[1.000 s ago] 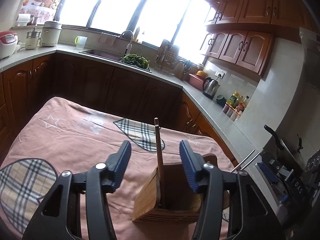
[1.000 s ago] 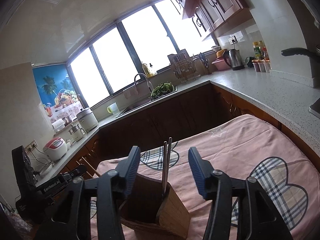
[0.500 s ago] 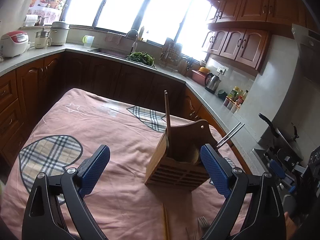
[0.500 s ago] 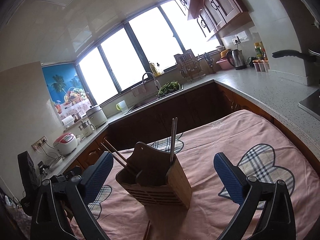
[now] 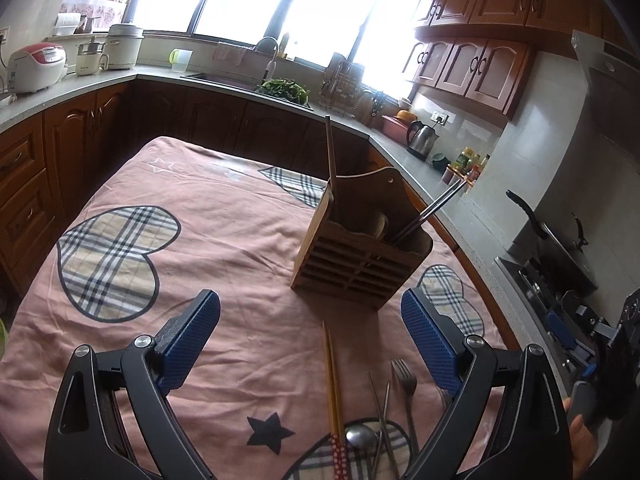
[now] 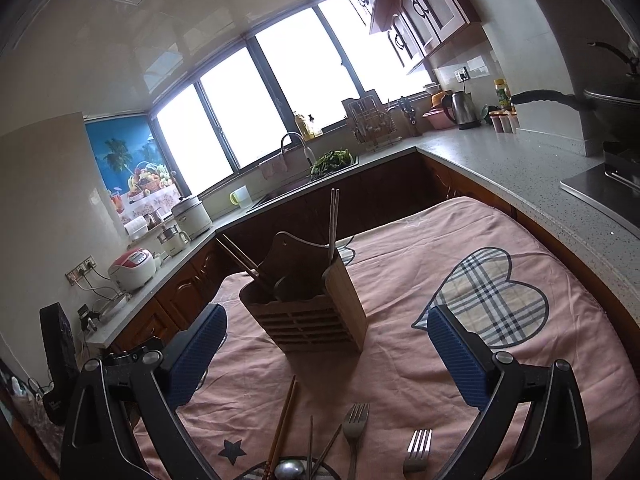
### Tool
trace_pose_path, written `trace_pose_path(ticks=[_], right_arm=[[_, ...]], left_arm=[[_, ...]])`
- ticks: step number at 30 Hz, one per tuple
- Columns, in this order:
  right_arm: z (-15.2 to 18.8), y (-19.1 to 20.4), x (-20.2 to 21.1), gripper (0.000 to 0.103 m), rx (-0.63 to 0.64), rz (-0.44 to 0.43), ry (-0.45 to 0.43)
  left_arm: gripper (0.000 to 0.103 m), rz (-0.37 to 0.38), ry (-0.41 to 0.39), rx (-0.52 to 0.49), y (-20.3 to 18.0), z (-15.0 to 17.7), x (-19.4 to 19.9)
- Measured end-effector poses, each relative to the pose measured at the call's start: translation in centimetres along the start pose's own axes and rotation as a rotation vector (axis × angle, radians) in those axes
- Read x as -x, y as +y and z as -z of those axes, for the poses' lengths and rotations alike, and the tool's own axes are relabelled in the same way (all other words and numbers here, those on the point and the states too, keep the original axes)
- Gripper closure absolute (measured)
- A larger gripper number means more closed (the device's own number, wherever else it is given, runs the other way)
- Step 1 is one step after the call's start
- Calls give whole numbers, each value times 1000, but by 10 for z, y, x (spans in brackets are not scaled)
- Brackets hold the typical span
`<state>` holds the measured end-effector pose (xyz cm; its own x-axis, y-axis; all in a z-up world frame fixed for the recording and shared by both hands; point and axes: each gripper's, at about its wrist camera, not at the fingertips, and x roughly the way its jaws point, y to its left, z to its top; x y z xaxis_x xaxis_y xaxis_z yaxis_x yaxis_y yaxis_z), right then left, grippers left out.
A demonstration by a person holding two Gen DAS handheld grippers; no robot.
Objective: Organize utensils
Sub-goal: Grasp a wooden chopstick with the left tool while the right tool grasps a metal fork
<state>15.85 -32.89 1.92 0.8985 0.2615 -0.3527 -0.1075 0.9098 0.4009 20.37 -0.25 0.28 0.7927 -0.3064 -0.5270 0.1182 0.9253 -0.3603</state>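
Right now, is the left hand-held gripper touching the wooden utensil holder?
Apart. The left wrist view shows the left hand-held gripper open, with bare pink cloth between both blue pads and the wooden utensil holder.

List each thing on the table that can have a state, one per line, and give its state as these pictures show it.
Wooden utensil holder: upright on the cloth, partly filled.
Wooden chopsticks in holder: standing, leaning.
Metal chopsticks in holder: standing, leaning outward.
Wooden chopsticks on cloth: lying flat, paired.
Two forks: lying flat, apart.
Spoon: lying flat.
Loose metal chopsticks: lying flat, crossed.
Left gripper: open, empty.
Right gripper: open, empty.
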Motion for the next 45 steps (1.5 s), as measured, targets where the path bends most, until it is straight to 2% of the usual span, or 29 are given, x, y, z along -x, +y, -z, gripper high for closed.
trace_pose_path(ticks=[12,27,34,39,41,45], right_arm=[[45,-10,10,2,-22,19,89],[59,-14,4,2,-11,34,142],[67,-11,-10,3,18,36,180],[73,-13,-27,12,22,41,231],[77,-16,-35,23,18,49,257],[85,-22,-50,35,8,61,306]], left_arm=[[9,-36,86,-16,5,39,-4],[9,-59,154,-60,2,48,-24],[24,-65,206,-77,1,50,-47],[27,-64,240,-92,-2,51,-67],[31,-65,256,-99,-4,50,-77],[34,-62,279,-122,-10,46,-98]])
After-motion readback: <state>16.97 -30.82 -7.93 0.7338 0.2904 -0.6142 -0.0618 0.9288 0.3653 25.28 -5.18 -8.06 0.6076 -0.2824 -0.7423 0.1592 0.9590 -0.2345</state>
